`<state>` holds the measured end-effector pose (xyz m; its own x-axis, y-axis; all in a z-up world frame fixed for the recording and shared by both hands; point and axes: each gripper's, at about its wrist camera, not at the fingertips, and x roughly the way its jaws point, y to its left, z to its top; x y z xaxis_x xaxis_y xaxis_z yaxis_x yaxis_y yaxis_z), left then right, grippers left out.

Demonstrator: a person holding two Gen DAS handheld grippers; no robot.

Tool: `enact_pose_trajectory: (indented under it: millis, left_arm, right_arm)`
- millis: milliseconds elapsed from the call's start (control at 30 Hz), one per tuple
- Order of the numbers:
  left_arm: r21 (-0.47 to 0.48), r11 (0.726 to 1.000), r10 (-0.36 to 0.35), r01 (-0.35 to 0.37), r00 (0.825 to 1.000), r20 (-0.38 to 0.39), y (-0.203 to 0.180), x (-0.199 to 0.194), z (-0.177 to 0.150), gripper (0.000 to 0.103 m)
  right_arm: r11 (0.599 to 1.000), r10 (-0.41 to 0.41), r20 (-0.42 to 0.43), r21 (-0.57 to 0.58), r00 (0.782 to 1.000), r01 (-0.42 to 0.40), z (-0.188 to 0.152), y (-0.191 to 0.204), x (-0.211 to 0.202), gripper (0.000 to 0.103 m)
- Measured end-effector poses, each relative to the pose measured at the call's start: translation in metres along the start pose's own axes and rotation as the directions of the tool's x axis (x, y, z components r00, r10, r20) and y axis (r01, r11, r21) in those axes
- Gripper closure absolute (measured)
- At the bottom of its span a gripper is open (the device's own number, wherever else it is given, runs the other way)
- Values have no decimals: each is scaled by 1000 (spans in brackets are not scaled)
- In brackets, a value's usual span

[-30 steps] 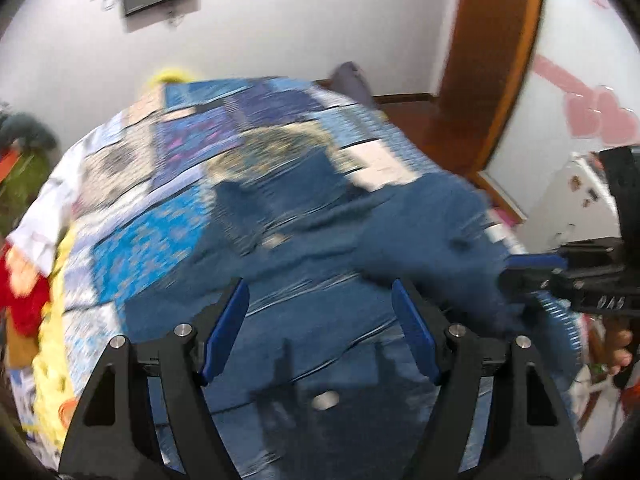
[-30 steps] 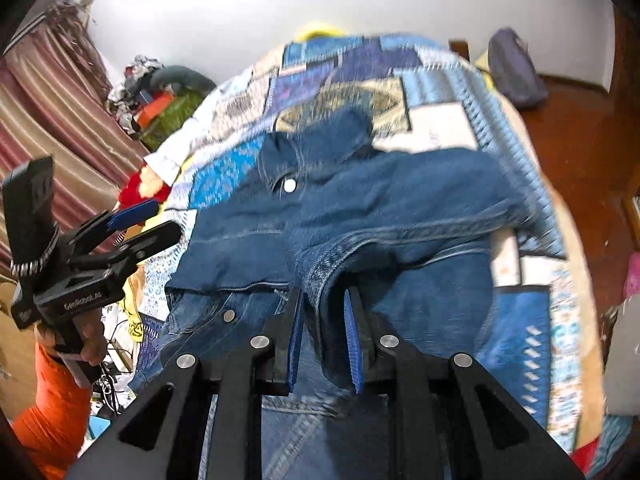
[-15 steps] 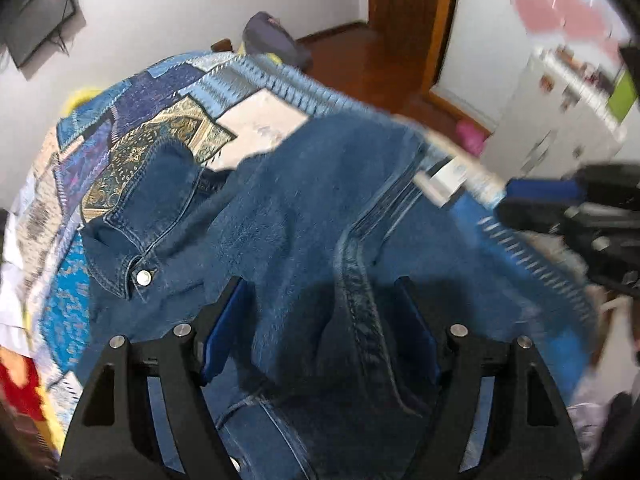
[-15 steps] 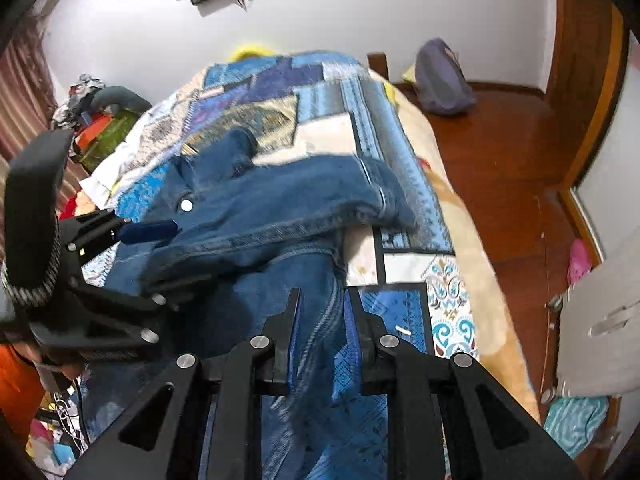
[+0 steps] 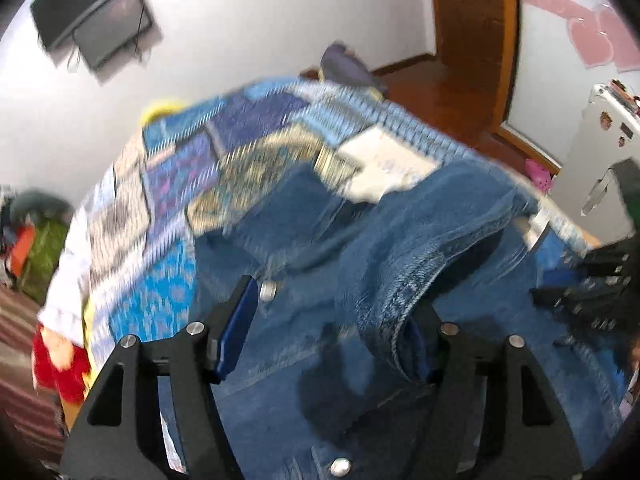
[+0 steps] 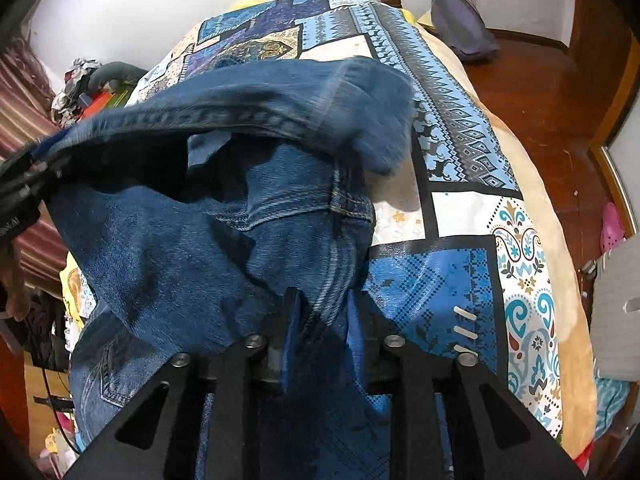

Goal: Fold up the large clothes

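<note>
A large blue denim jacket (image 6: pixel 208 216) lies bunched on a patchwork quilt-covered bed (image 6: pixel 472 216). My right gripper (image 6: pixel 320 320) is shut on a seamed fold of the denim and holds it up off the bed. In the left wrist view the jacket (image 5: pixel 400 280) drapes over the right finger; my left gripper (image 5: pixel 332 328) stands open over the denim, and a metal button (image 5: pixel 267 291) shows near its left finger. The right gripper (image 5: pixel 592 292) shows at the right edge of that view, and the left gripper (image 6: pixel 20 184) at the left edge of the right wrist view.
The quilt (image 5: pixel 168 200) covers the bed. A purple bag (image 6: pixel 460 20) lies on the wooden floor (image 6: pixel 540 92) beyond the bed. Clothes pile (image 6: pixel 92 84) at the far left. A white cabinet (image 5: pixel 600 152) stands right; a wall TV (image 5: pixel 100 20) hangs above.
My right gripper has lifted the denim fold higher and toward the left, bunching the jacket. My left gripper, still open, has swung back toward the head of the bed.
</note>
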<state>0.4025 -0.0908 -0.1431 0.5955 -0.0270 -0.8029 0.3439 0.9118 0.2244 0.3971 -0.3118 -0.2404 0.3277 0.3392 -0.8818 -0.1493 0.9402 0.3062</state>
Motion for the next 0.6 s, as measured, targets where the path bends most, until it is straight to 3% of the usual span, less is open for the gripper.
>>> enact_pose_trajectory:
  millis: [67, 200, 300, 367, 467, 600]
  left_arm:
    - [-41, 999, -14, 12, 999, -38, 12, 10, -21, 35]
    - [-210, 976, -89, 62, 989, -122, 40, 35, -73, 27]
    - [-295, 948, -177, 121, 970, -169, 49, 56, -108, 22]
    - [-332, 932, -212, 144, 961, -180, 52, 59, -113, 23]
    - [-283, 952, -177, 117, 965, -196, 44, 49, -99, 23]
    - [-95, 991, -100, 89, 988, -117, 12, 17, -68, 23]
  right_arm:
    - [1000, -11, 4, -20, 1000, 11, -2, 1, 1, 71]
    - [997, -24, 23, -75, 999, 26, -7, 9, 1, 62]
    - [996, -34, 25, -85, 999, 36, -10, 12, 3, 57]
    - [994, -52, 24, -91, 998, 55, -10, 15, 4, 57]
    - [994, -77, 18, -81, 997, 79, -7, 18, 4, 55]
    - [997, -75, -12, -25, 997, 74, 1, 13, -1, 54]
